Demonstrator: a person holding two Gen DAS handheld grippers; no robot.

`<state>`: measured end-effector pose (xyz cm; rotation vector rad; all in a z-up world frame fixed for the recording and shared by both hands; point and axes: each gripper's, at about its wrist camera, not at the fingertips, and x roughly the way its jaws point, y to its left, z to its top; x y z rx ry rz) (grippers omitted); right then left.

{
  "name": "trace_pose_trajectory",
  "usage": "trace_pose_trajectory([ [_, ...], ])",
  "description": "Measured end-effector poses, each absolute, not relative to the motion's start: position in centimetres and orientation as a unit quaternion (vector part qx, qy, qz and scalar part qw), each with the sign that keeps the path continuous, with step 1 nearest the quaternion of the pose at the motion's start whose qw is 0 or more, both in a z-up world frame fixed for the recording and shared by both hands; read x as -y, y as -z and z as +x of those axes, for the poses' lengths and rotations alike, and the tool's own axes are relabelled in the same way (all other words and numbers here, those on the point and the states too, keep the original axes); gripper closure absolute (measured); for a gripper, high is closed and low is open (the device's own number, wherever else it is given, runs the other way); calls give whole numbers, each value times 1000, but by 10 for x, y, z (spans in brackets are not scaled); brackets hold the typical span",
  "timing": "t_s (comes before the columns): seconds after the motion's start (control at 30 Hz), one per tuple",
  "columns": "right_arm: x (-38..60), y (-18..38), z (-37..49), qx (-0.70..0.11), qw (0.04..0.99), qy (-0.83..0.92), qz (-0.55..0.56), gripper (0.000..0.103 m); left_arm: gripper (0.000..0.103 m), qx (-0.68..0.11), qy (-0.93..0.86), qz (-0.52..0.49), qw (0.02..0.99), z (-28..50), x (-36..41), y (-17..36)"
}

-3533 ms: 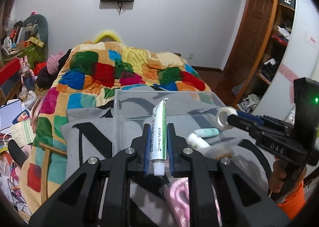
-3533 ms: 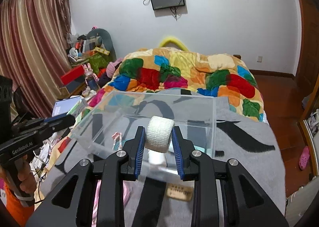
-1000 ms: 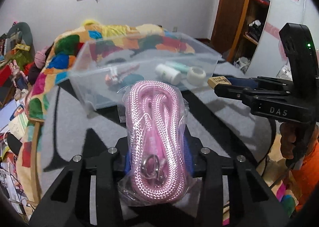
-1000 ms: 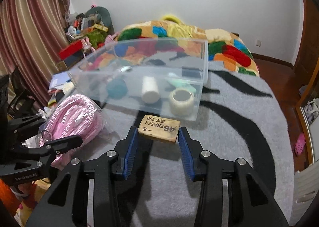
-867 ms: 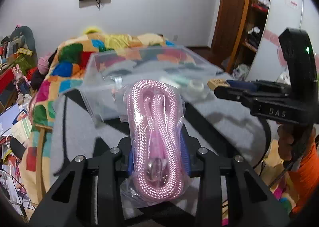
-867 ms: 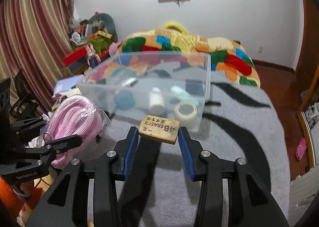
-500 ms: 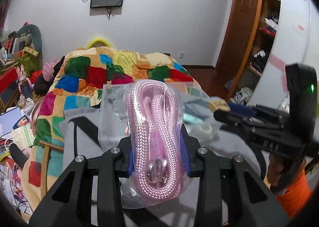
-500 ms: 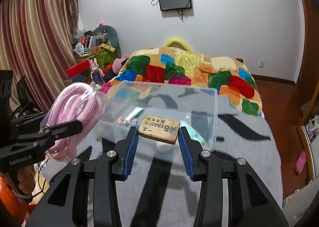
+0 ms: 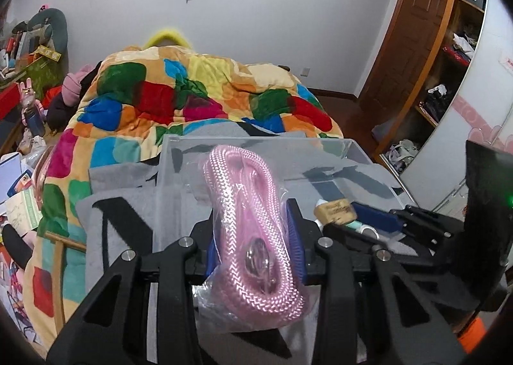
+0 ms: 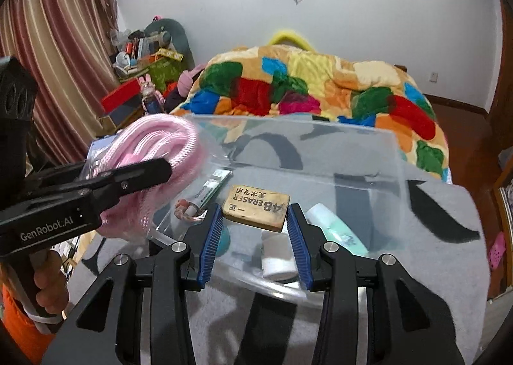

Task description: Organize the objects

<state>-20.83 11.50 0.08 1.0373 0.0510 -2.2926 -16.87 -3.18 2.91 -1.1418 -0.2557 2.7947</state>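
Observation:
My left gripper [image 9: 253, 236] is shut on a bagged coil of pink rope [image 9: 247, 220] and holds it over the near left part of a clear plastic box [image 9: 256, 147]. It also shows in the right wrist view [image 10: 154, 147]. My right gripper [image 10: 255, 227] is shut on a tan 4B eraser [image 10: 256, 207], held above the clear box [image 10: 352, 153]. The eraser also shows in the left wrist view [image 9: 335, 209]. Inside the box lie a toothpaste tube [image 10: 211, 187], a white roll [image 10: 277, 264] and a mint-green bottle [image 10: 340, 232].
The box stands on a grey blanket with black markings [image 10: 449, 236] at the foot of a bed with a patchwork quilt [image 9: 192, 89]. Cluttered shelves and curtains [image 10: 48, 60] are on the left. A wooden wardrobe [image 9: 449, 76] is on the right.
Both grippers have moved forward and now hang over the box. Earlier the left gripper held the toothpaste and the right the white roll; both now lie in the box.

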Motion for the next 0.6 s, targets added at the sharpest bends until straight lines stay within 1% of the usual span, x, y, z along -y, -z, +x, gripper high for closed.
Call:
trace_pose_trajectory([
  [0.17, -111, 3, -208, -24, 322, 857, 402, 63, 66, 78, -918, -384, 57, -173, 30, -28],
  [0.3, -110, -3, -200, -40, 322, 860, 394, 52, 65, 83, -917, -386, 57, -173, 32, -29],
  [0.37, -112, -9, -191, -46, 324, 864, 382, 52, 64, 82, -918, -384, 61, -168, 31, -33],
  [0.43, -114, -15, -183, -54, 323, 869, 371, 52, 59, 78, -923, -373, 61, -161, 29, -39],
  [0.5, -117, -21, -175, -57, 324, 873, 361, 51, 48, 75, -929, -358, 60, -153, 29, -47],
  [0.6, -126, -30, -161, -55, 326, 878, 346, 49, 46, 69, -937, -337, 66, -139, 27, -58],
])
